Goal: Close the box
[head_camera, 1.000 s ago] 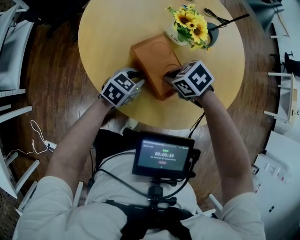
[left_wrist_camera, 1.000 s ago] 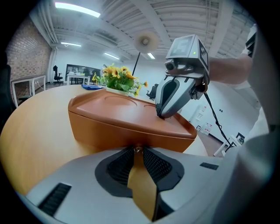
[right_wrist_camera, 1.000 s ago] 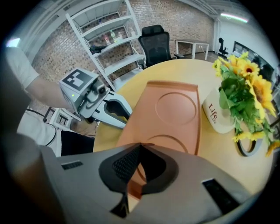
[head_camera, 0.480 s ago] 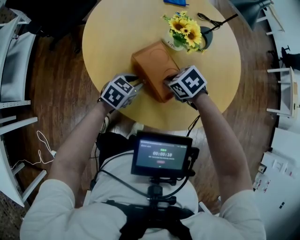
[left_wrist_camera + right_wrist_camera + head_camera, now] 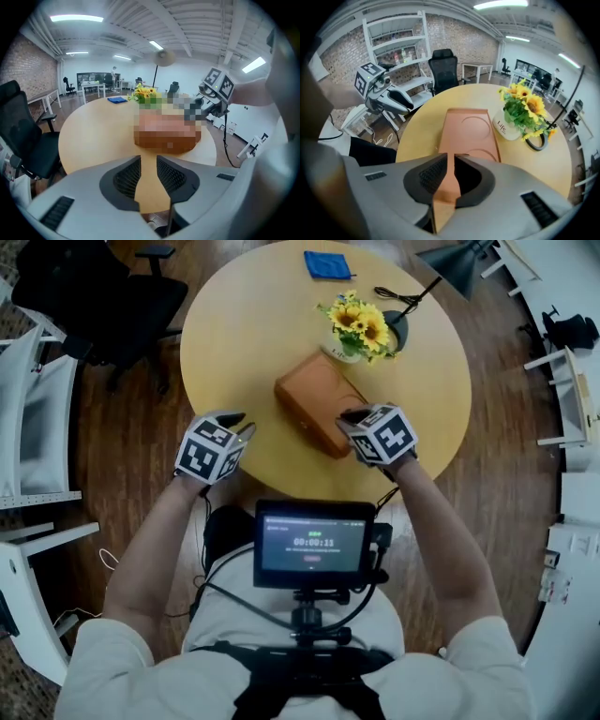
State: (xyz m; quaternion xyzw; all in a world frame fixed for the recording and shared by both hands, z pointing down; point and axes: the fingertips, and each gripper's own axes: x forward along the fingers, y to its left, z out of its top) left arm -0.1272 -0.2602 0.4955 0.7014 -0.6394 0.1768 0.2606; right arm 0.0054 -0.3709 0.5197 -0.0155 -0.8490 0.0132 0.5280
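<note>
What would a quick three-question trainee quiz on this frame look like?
1. True or false: the left gripper touches the box.
2. What lies on the table on the far side, beyond the flowers? A) a blue cloth B) a mug C) a book
3. Which gripper is at the box's near corner?
Key: 1. False: it hangs clear of the box, jaws apart and empty. 2. A. 3. The right gripper; its jaws are opening, with the box's edge between them.
</note>
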